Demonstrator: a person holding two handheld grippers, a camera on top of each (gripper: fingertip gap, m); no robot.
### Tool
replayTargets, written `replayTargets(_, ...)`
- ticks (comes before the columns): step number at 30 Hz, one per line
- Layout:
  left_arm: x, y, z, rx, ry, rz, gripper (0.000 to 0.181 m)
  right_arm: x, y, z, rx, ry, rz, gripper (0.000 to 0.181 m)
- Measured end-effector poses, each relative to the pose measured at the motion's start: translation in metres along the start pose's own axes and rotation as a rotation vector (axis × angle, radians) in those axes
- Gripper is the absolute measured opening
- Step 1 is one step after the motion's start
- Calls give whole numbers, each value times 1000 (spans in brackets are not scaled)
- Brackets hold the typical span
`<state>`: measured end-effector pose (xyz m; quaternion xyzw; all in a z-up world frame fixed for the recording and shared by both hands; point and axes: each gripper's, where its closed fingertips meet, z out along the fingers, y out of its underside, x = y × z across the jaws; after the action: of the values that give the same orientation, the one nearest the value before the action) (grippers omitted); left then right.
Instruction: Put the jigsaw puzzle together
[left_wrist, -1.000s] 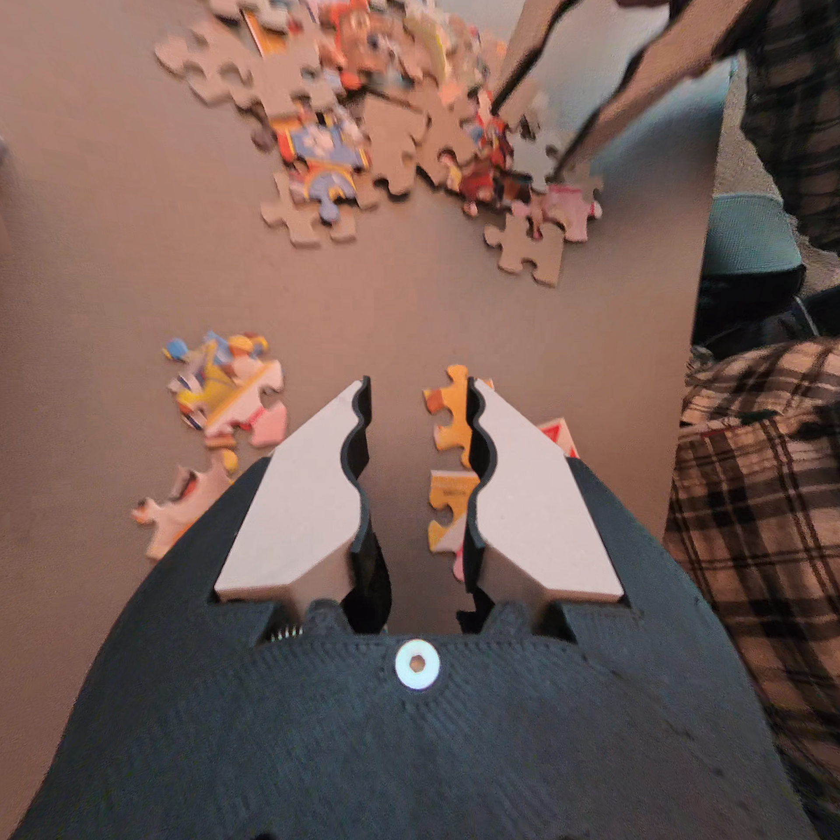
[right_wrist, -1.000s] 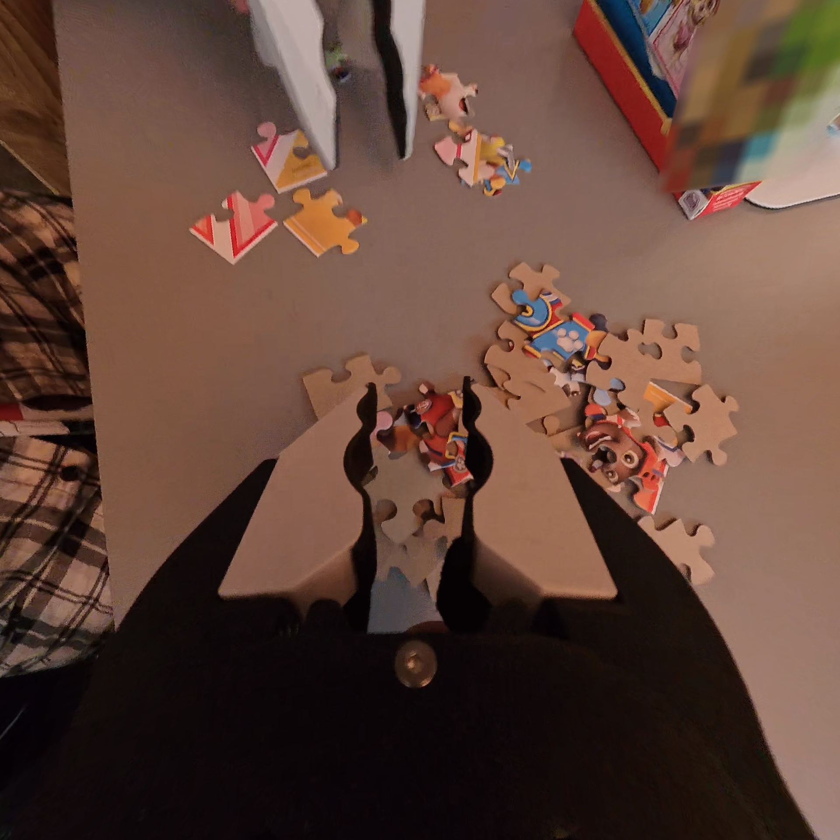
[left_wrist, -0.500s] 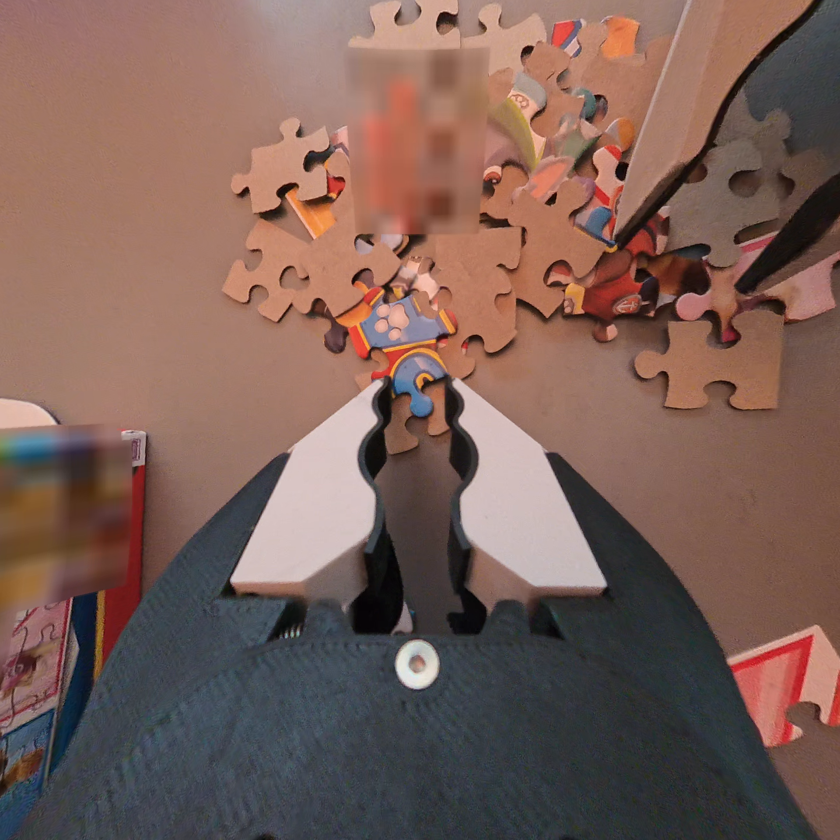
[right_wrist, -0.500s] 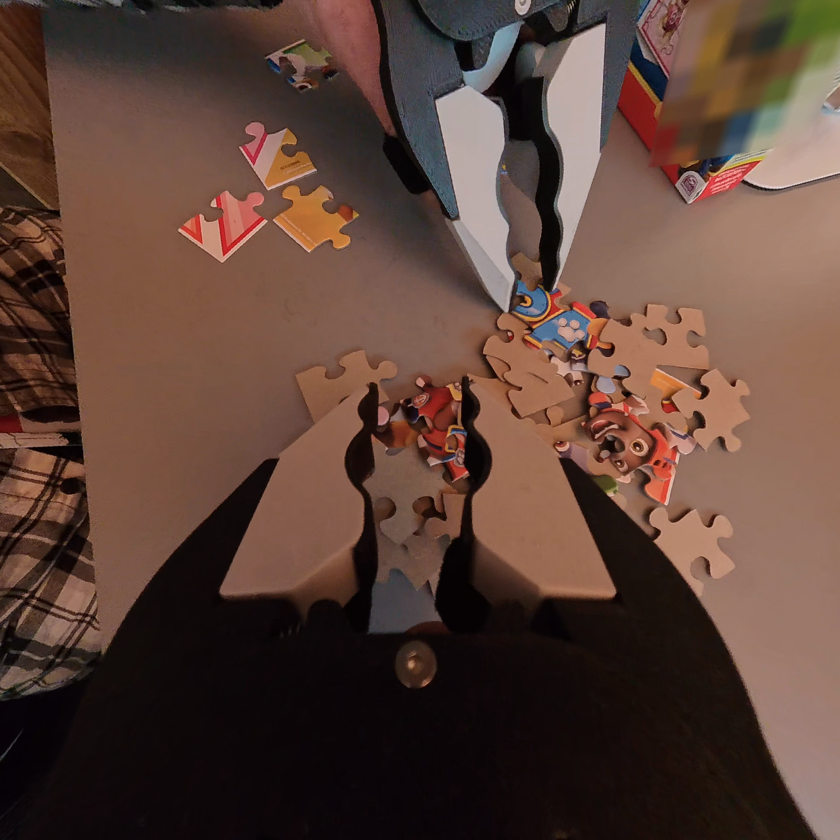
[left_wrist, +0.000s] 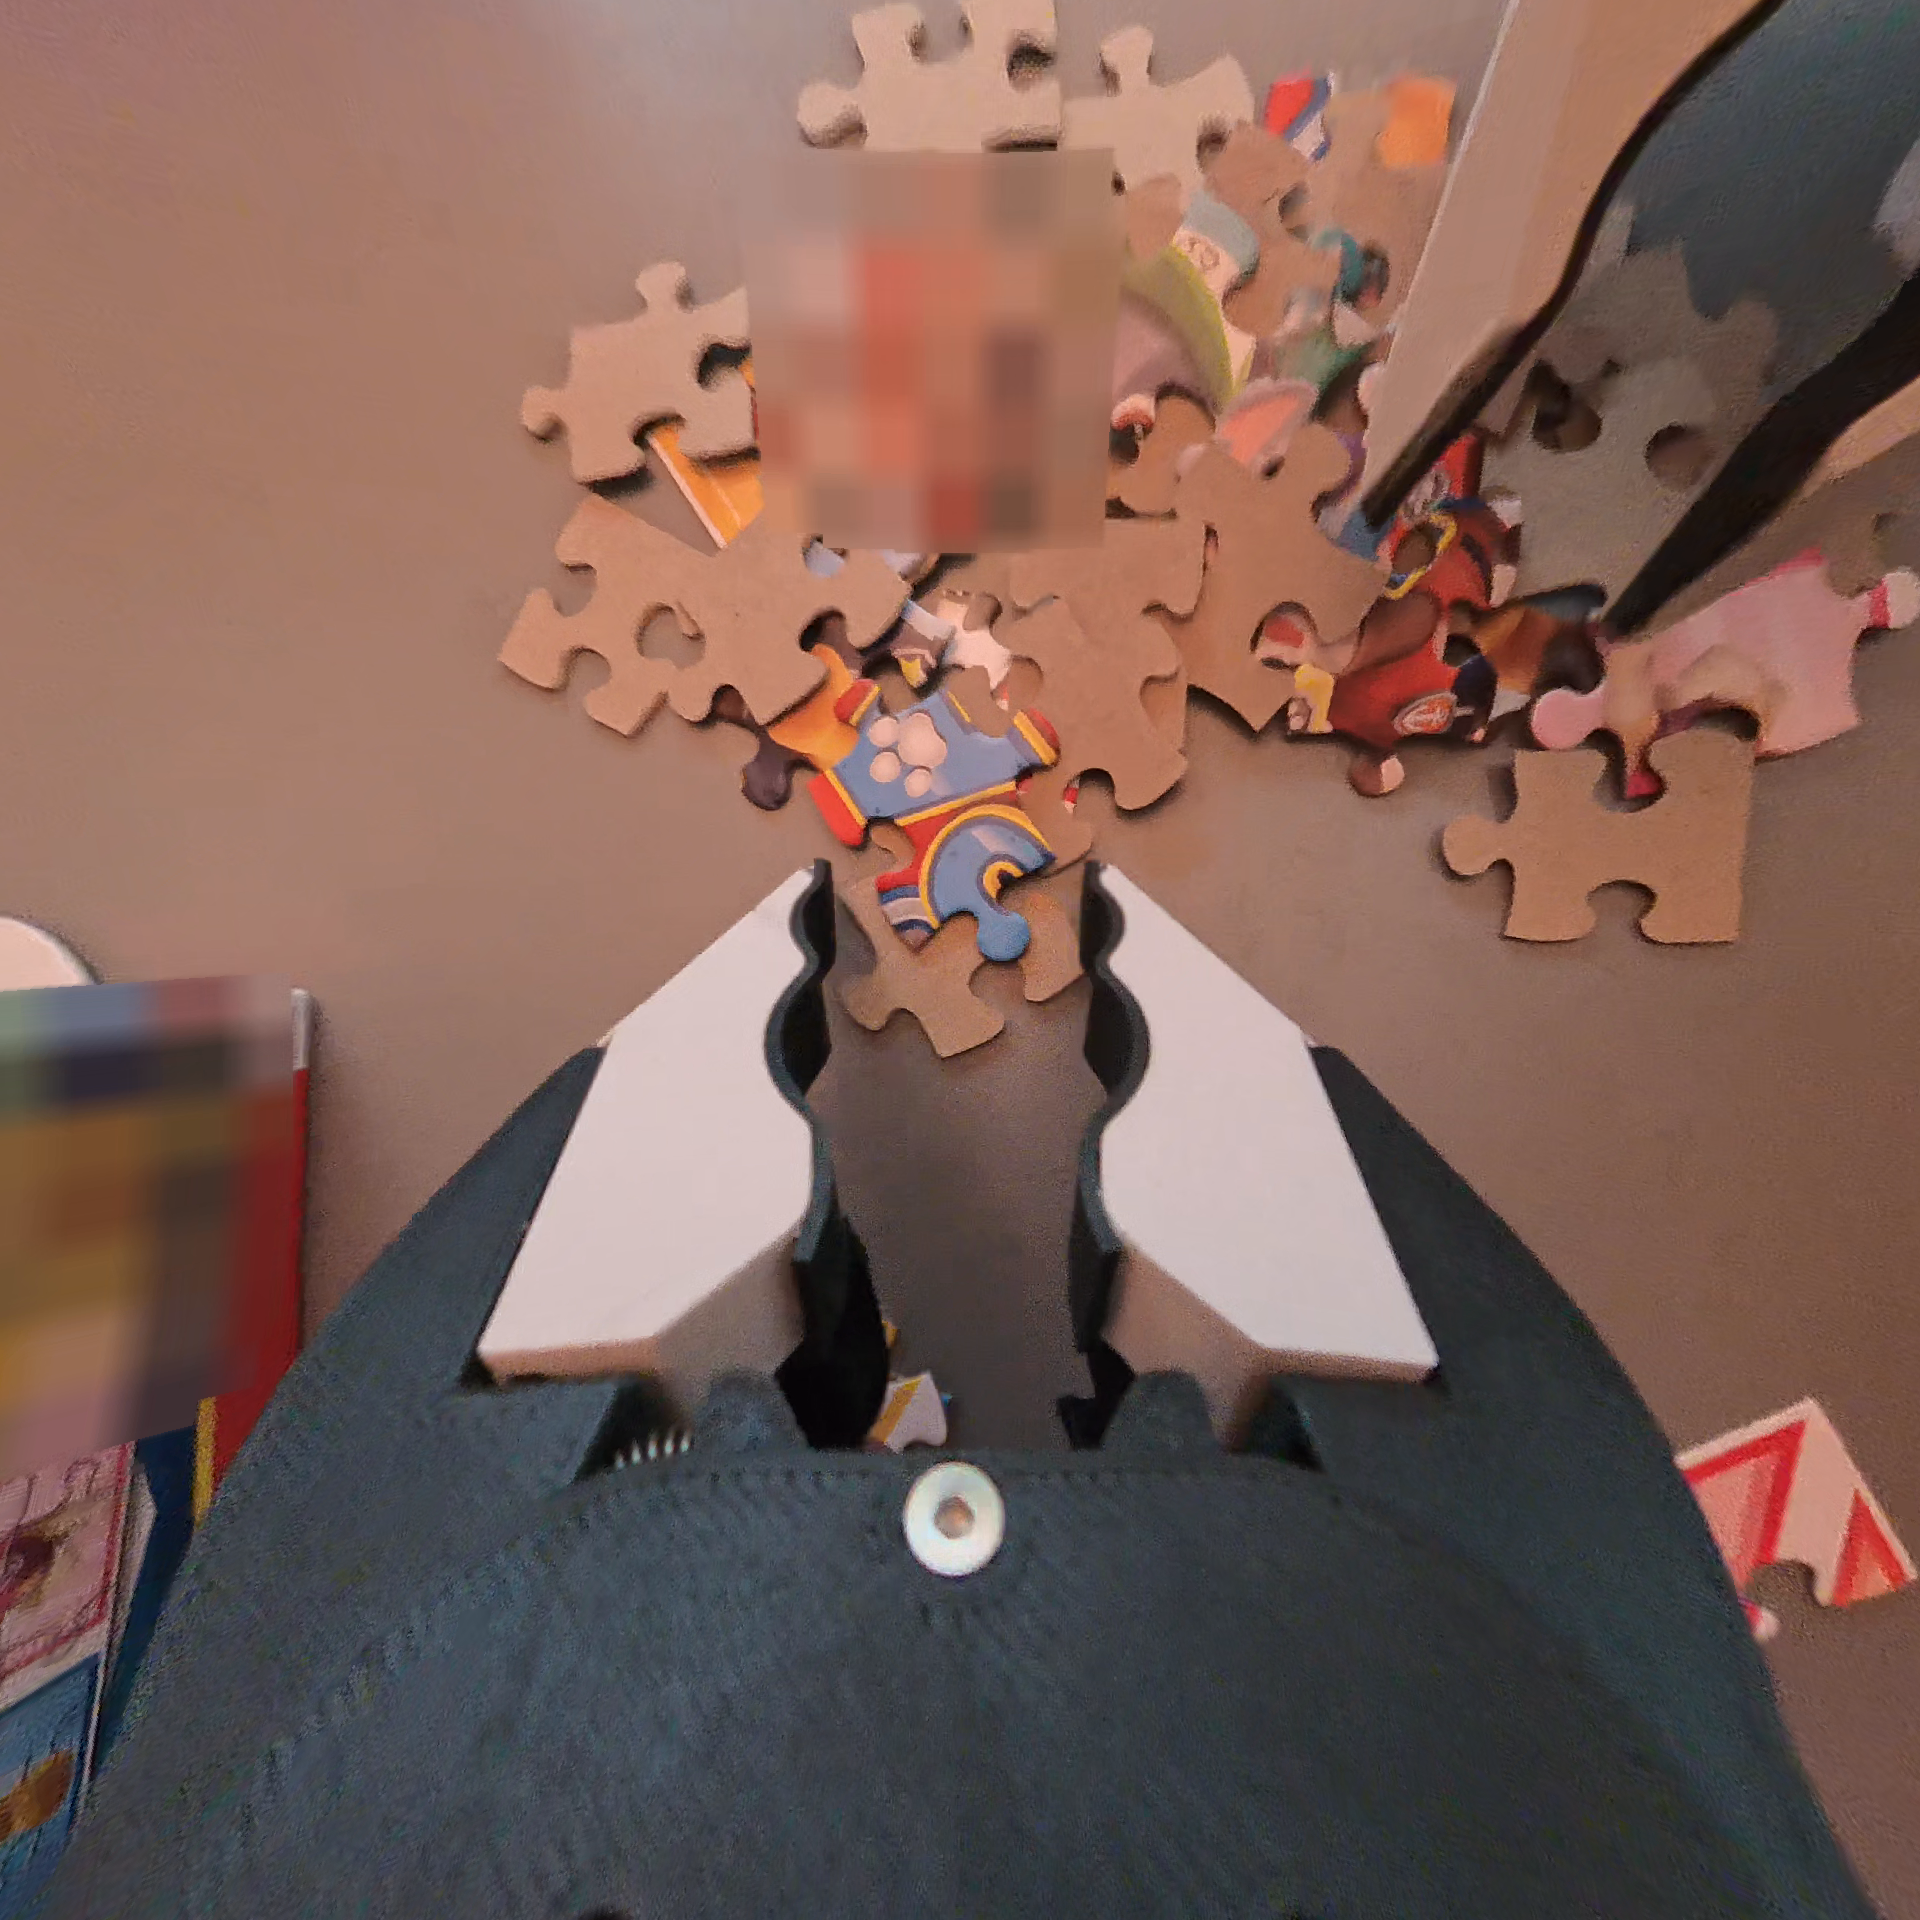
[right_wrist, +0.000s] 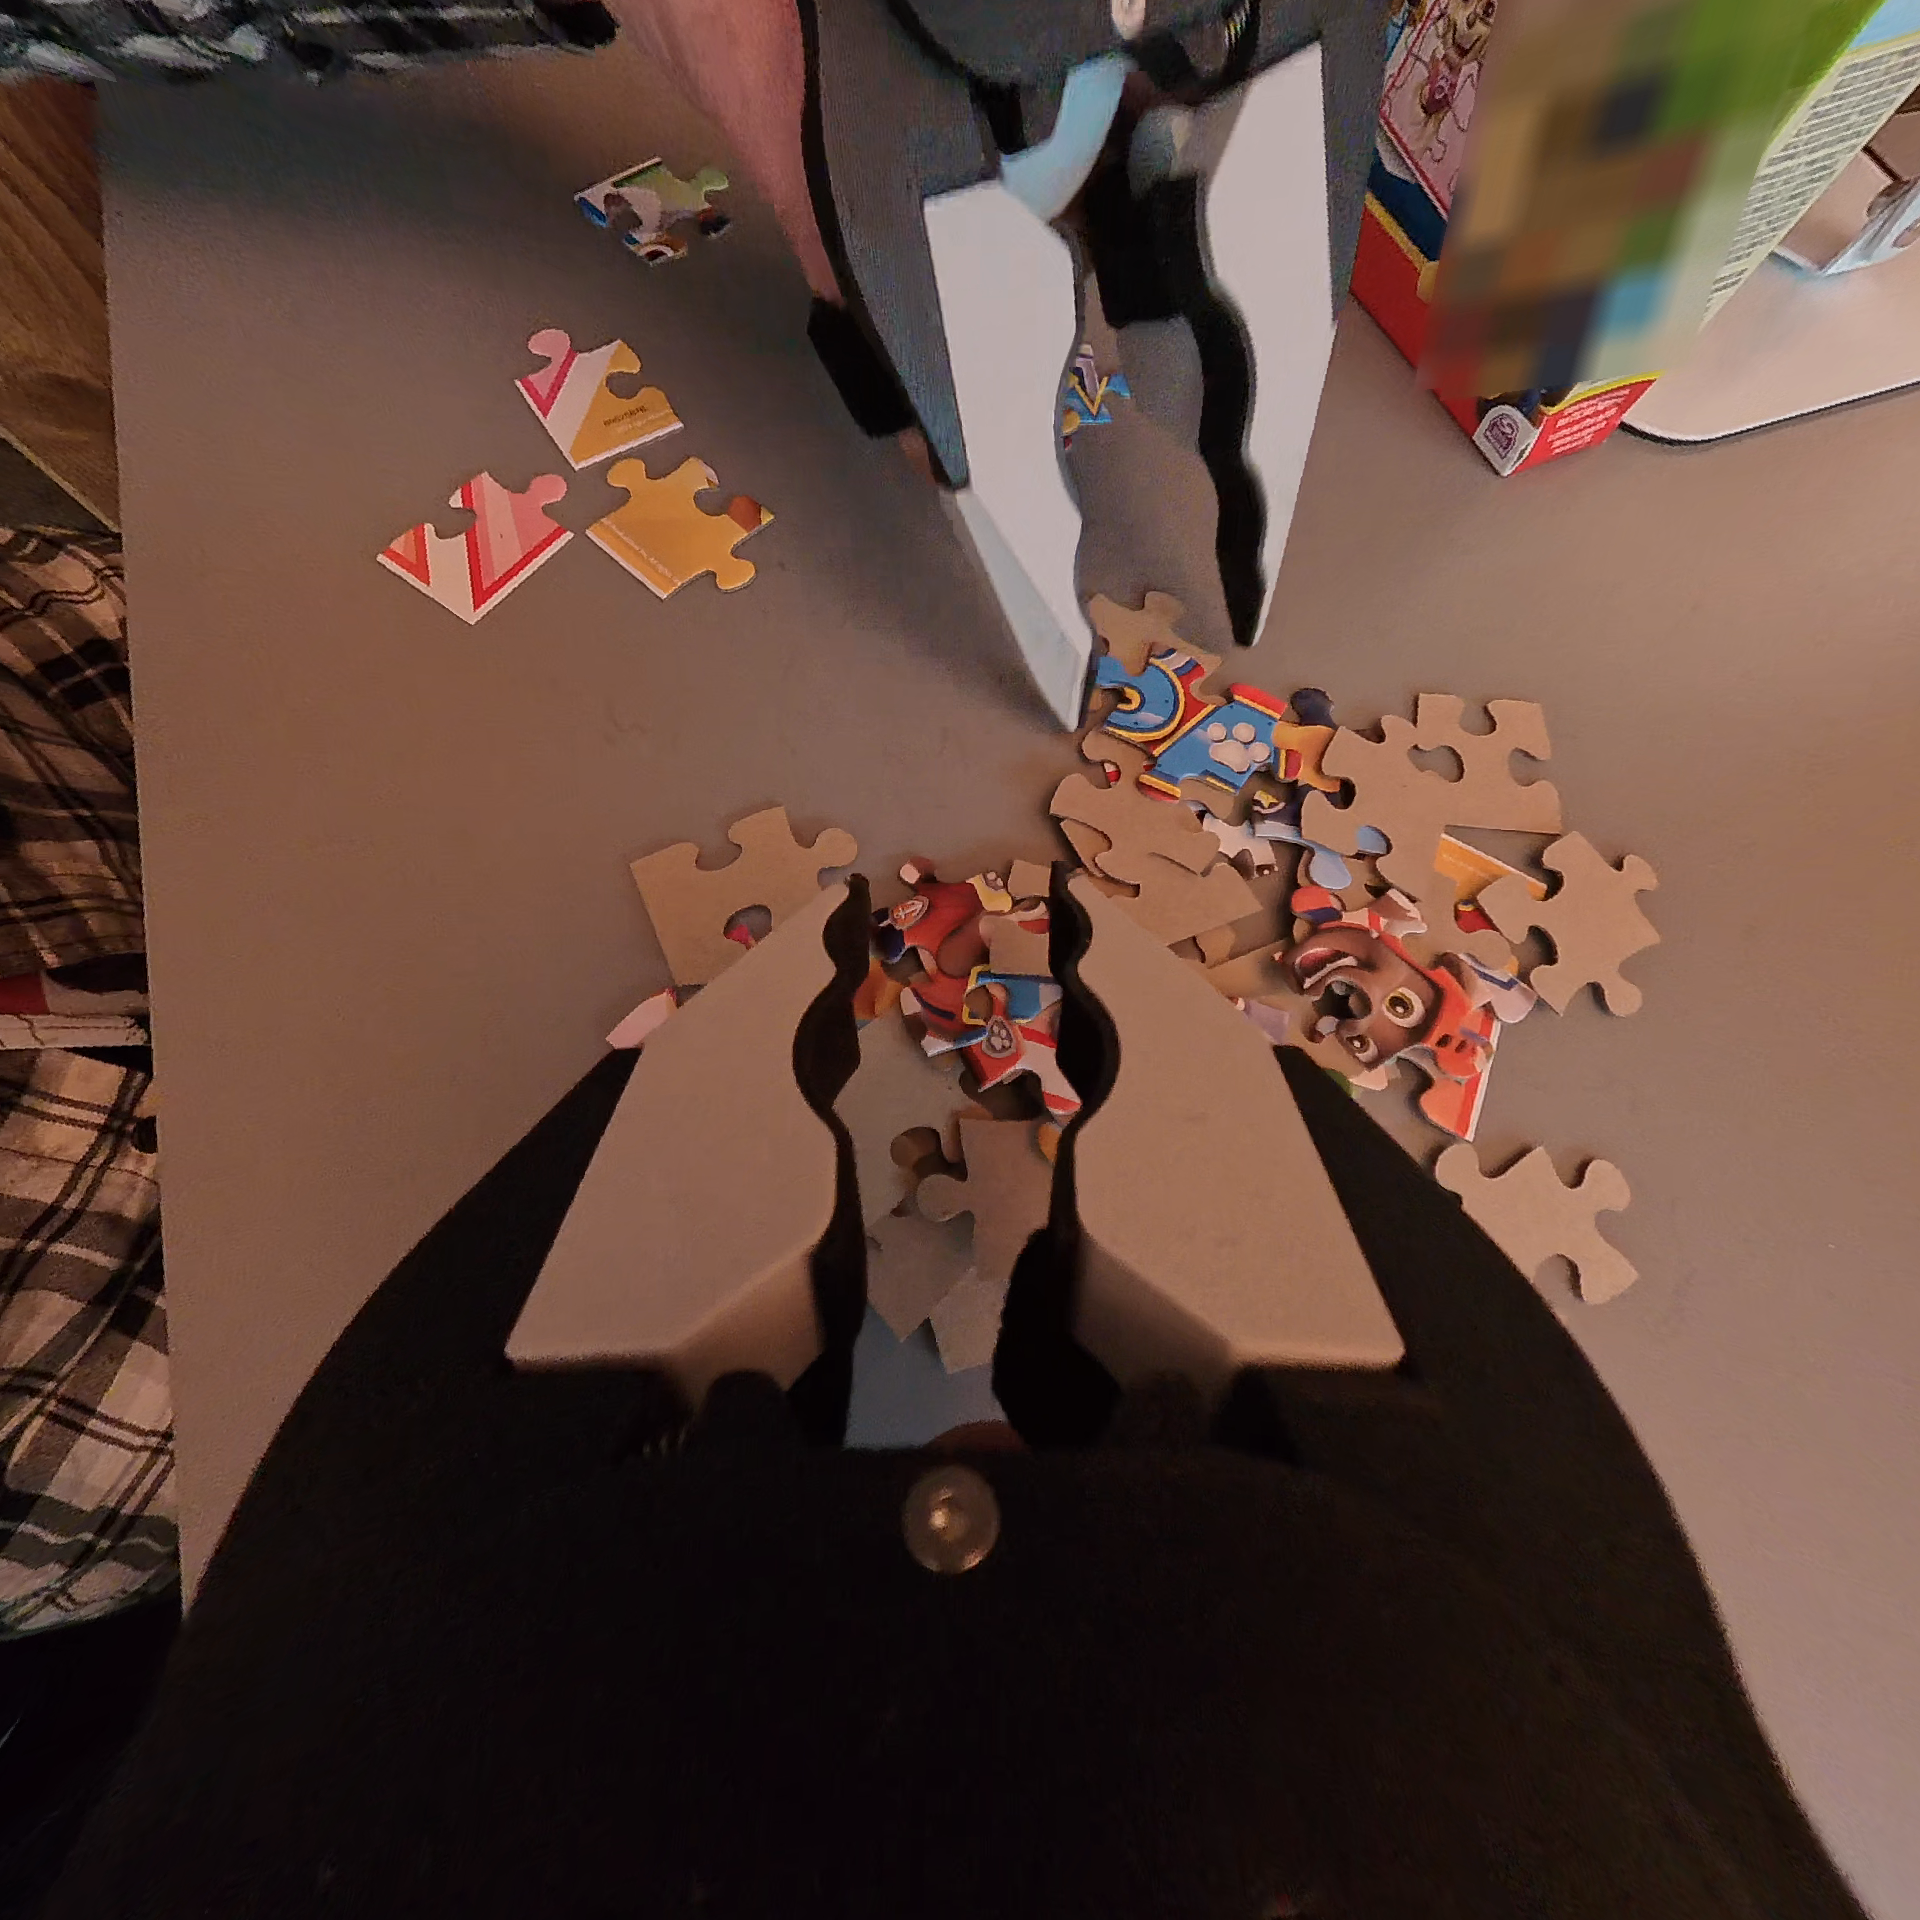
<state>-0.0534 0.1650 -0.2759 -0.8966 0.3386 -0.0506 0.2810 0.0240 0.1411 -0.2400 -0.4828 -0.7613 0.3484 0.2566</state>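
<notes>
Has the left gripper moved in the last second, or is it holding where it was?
Yes. In the right wrist view the left gripper has come toward the pile, from beside the three set-aside pieces to the blue paw piece.

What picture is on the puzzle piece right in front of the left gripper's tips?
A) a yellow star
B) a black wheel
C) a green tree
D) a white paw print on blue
D. The face-up blue piece lying just beyond the open left gripper shows a white paw print on blue with red and orange edging.
</notes>
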Motion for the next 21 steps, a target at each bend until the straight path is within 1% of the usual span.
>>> replayTargets(2, 4, -3, 4, 5, 50, -28, 32, 0, -1, 0, 6, 2, 5, 33)
replayTargets(3, 4, -4, 5, 10, 53, -37, 28, 0, -1, -1, 11, 1, 7, 33)
replayTargets(8, 2, -3, 2, 29, 51, -46, 27, 3, 2, -6, 29, 6, 24, 32)
replayTargets(11, -2, 3, -14, 34, 28, -51, 27, 5, 2, -10, 41, 12, 27, 32)
replayTargets(13, -9, 15, -31, 13, -24, -44, 27, 5, 2, -12, 50, 14, 28, 32)
replayTargets(17, -17, 45, -63, -28, -32, -116, 28, 8, 4, -13, 70, 14, 41, 32)
replayTargets(19, -19, 70, -74, -96, -38, -169, 42, 9, 5, -13, 81, 13, 47, 33)
replayTargets(20, -21, 77, -77, -109, -60, -178, 45, 9, 4, -13, 86, 13, 46, 33)
replayTargets(21, -22, 78, -78, -98, -72, -179, 46, 9, 4, -13, 93, 10, 46, 33)
